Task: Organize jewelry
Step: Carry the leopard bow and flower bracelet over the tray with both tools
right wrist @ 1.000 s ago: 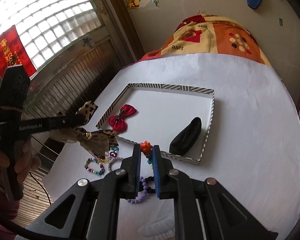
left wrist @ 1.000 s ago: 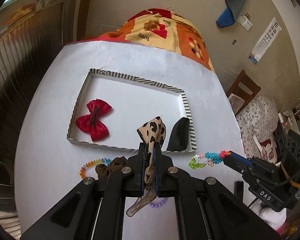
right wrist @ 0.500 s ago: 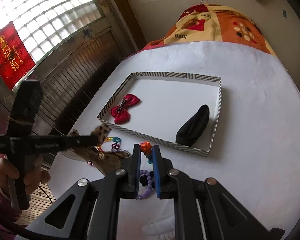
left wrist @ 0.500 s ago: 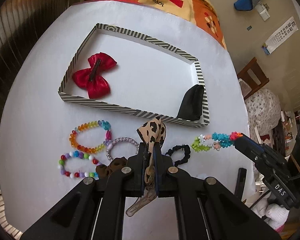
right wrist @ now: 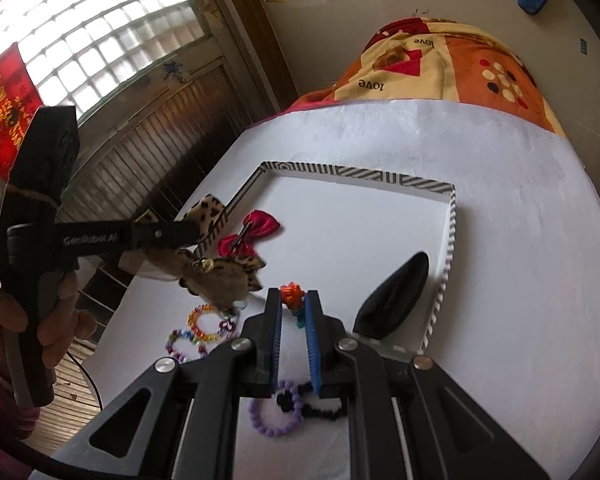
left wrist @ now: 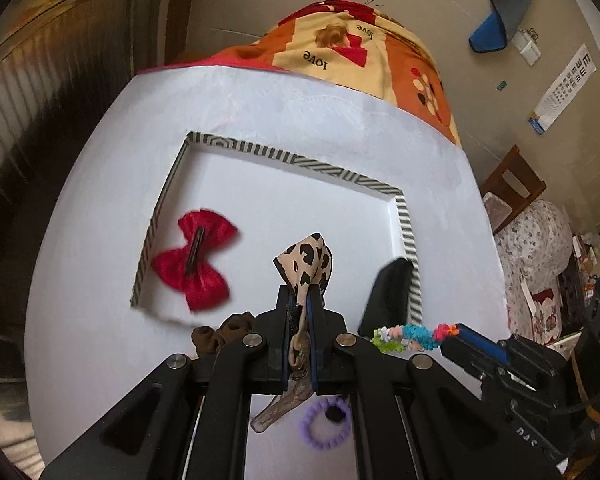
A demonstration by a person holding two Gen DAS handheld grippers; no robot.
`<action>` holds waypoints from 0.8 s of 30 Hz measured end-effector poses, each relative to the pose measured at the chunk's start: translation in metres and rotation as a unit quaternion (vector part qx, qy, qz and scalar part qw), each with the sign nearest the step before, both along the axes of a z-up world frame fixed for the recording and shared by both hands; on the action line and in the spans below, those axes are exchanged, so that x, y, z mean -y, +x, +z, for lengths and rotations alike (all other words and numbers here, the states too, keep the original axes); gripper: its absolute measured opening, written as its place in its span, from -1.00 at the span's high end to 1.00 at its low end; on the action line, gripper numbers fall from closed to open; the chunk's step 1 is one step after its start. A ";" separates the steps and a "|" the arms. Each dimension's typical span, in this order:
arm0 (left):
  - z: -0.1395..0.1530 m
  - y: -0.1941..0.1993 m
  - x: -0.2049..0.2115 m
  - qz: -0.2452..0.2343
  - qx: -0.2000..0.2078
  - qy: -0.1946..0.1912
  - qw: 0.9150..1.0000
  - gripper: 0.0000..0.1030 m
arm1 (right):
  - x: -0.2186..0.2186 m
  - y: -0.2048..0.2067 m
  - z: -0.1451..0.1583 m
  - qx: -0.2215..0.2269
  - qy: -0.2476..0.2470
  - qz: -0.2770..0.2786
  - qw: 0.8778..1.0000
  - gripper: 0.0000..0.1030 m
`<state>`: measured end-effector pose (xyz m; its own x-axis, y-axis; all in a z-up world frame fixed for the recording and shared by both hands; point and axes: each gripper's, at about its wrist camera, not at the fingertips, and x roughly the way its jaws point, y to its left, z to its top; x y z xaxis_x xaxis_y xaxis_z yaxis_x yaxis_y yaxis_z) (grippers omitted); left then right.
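My left gripper (left wrist: 299, 300) is shut on a leopard-print bow (left wrist: 306, 264) and holds it above the near edge of the striped-rim white tray (left wrist: 405, 216). The bow also shows in the right wrist view (right wrist: 220, 276). My right gripper (right wrist: 293, 304) is shut on a colourful beaded bracelet (right wrist: 292, 295), which also shows in the left wrist view (left wrist: 410, 334). A red bow (left wrist: 194, 258) and a black pouch (left wrist: 388, 300) lie in the tray.
A purple bead bracelet (right wrist: 274, 412), a black scrunchie (right wrist: 320, 410) and colourful bead bracelets (right wrist: 198, 322) lie on the white table in front of the tray. A brown scrunchie (left wrist: 220, 330) lies nearby. An orange blanket (left wrist: 360, 56) is at the far end.
My left gripper has moved forward with the leopard bow, from over the loose bracelets to the tray's near edge. My right gripper has moved slightly forward with its bracelet.
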<state>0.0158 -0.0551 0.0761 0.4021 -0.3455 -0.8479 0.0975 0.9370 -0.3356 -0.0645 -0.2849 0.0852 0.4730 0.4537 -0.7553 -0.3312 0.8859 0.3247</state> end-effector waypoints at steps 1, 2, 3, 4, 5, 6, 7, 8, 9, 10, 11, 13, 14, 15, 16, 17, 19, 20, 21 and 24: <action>-0.002 0.005 0.001 0.000 -0.001 0.001 1.000 1.00 | -0.002 0.006 -0.002 -0.002 -0.001 0.000 1.000 0.77; -0.006 0.015 0.002 0.000 -0.004 0.004 1.000 1.00 | -0.003 0.014 -0.004 -0.004 -0.001 0.000 1.000 0.77; -0.008 0.021 0.003 0.001 -0.004 0.005 1.000 1.00 | -0.005 0.019 -0.006 -0.006 -0.001 -0.001 1.000 0.77; -0.010 0.028 0.003 0.001 -0.005 0.006 1.000 1.00 | -0.006 0.027 -0.008 -0.008 -0.001 -0.003 1.000 0.77; -0.012 0.036 0.002 0.003 -0.005 0.005 1.000 1.00 | -0.007 0.034 -0.011 -0.010 -0.002 -0.004 1.000 0.77; -0.014 0.046 0.002 0.003 -0.007 0.004 1.000 1.00 | -0.008 0.041 -0.013 -0.012 -0.003 -0.005 1.000 0.77; -0.015 0.053 0.002 0.003 -0.007 0.004 1.000 1.00 | -0.008 0.051 -0.016 -0.015 -0.004 -0.007 1.000 0.77; -0.017 0.062 0.001 0.003 -0.007 0.005 1.000 1.00 | -0.008 0.057 -0.018 -0.017 -0.005 -0.009 1.000 0.77; -0.019 0.071 0.001 0.003 -0.006 0.005 1.000 1.00 | -0.008 0.065 -0.020 -0.019 -0.005 -0.010 1.000 0.77; -0.021 0.079 0.000 0.004 -0.007 0.006 1.000 1.00 | -0.006 0.075 -0.024 -0.023 -0.006 -0.014 1.000 0.77; -0.023 0.087 -0.001 0.005 -0.009 0.009 1.000 1.00 | -0.005 0.083 -0.026 -0.026 -0.007 -0.017 0.999 0.77; -0.028 0.104 -0.003 0.008 -0.012 0.012 1.000 1.00 | -0.001 0.099 -0.031 -0.034 -0.007 -0.022 0.999 0.77; -0.031 0.112 -0.005 0.010 -0.014 0.012 1.000 1.00 | 0.002 0.108 -0.034 -0.039 -0.007 -0.026 0.999 0.77; -0.034 0.120 -0.008 0.014 -0.016 0.013 1.000 1.00 | 0.006 0.118 -0.038 -0.044 -0.008 -0.032 0.998 0.77; -0.038 0.129 -0.011 0.018 -0.019 0.013 1.000 1.00 | 0.009 0.125 -0.041 -0.048 -0.010 -0.037 0.998 0.77; -0.042 0.136 -0.014 0.021 -0.021 0.015 0.999 1.00 | 0.015 0.134 -0.046 -0.054 -0.011 -0.045 0.997 0.77; -0.049 0.146 -0.019 0.027 -0.028 0.015 0.999 1.00 | 0.029 0.153 -0.056 -0.063 -0.017 -0.066 0.996 0.77; -0.054 0.151 -0.021 0.029 -0.032 0.014 0.999 1.00 | 0.034 0.160 -0.060 -0.065 -0.020 -0.073 0.995 0.77; -0.058 0.156 -0.024 0.033 -0.035 0.017 0.999 1.00 | 0.041 0.168 -0.065 -0.068 -0.024 -0.084 0.994 0.77; -0.072 0.165 -0.031 0.040 -0.046 0.024 0.998 1.00 | 0.056 0.184 -0.077 -0.071 -0.043 -0.108 0.991 0.77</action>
<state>0.1811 -0.0246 0.0046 0.3474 -0.2735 -0.8970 -0.0073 0.9557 -0.2942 0.1194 -0.3407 0.0083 0.4390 0.2852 -0.8520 -0.0879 0.9574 0.2752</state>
